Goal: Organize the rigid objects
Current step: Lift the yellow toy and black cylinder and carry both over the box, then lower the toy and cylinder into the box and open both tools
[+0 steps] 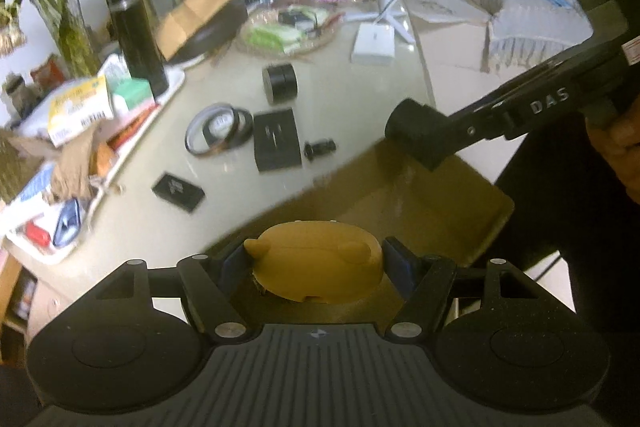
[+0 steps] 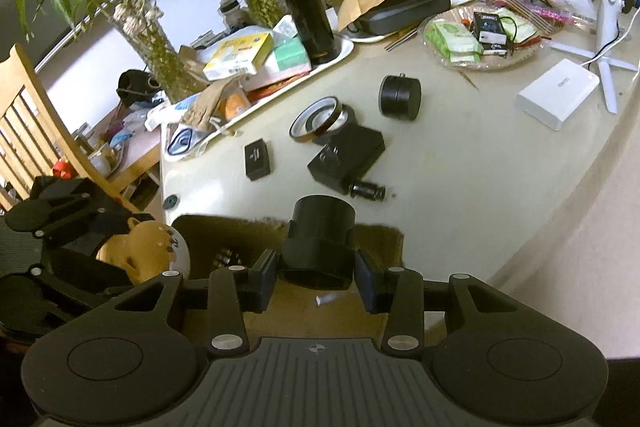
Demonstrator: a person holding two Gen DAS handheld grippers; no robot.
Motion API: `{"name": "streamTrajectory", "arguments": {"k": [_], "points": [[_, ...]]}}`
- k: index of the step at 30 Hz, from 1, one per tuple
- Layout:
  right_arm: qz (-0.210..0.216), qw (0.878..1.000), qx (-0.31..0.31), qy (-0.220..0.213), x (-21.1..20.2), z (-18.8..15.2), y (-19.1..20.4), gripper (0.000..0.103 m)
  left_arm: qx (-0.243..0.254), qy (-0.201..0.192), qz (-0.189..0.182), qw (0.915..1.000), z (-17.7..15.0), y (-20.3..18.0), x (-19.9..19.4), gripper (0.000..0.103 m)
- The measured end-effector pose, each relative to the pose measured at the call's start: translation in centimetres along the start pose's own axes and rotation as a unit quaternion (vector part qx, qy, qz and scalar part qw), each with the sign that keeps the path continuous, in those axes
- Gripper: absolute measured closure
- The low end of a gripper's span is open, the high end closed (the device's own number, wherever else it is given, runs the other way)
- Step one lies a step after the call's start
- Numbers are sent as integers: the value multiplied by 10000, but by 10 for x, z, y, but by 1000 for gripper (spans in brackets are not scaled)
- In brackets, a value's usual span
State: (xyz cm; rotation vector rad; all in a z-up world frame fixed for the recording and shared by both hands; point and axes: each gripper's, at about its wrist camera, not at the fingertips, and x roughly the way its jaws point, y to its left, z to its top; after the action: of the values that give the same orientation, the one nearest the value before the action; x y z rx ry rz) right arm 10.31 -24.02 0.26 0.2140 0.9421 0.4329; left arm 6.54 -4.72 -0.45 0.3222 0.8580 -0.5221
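My left gripper [image 1: 316, 267] is shut on a tan rounded figurine [image 1: 316, 263], held over the open cardboard box [image 1: 420, 203]. The figurine also shows in the right wrist view [image 2: 140, 251]. My right gripper [image 2: 316, 279] is shut on a black cylindrical part [image 2: 320, 243] above the same box [image 2: 240, 239]; that part also shows in the left wrist view [image 1: 420, 133]. On the table lie tape rolls [image 2: 320, 119], a black block [image 2: 348, 155], a small black connector [image 2: 366, 191], a flat black plate [image 2: 257, 161] and a black round case [image 2: 400, 97].
A cluttered white tray [image 2: 344, 51] with a black flask [image 2: 306, 11] and boxes stands at the back left. A glass plate of packets [image 2: 480, 39], a white box [image 2: 556, 97] and plant vases [image 2: 156, 39] are behind. A wooden chair [image 2: 28, 123] is left.
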Motion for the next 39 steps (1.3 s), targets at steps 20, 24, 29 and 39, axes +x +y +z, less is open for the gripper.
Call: {"name": "streamTrajectory", "arguments": {"k": [20, 24, 29, 39], "points": [[-84, 9991, -287, 306, -9, -36, 11, 58, -802, -94, 215, 9965, -21, 1, -20, 29], [-110, 9991, -296, 287, -11, -39, 12, 58, -753, -202, 408, 9961, -27, -3, -29, 29], [-140, 9993, -283, 212, -14, -36, 14, 58, -833, -302, 448, 9951, -32, -2, -36, 29], [-292, 9976, -521, 361, -4, -37, 21, 30, -1061, -293, 562, 9923, -40, 3, -39, 29]]}}
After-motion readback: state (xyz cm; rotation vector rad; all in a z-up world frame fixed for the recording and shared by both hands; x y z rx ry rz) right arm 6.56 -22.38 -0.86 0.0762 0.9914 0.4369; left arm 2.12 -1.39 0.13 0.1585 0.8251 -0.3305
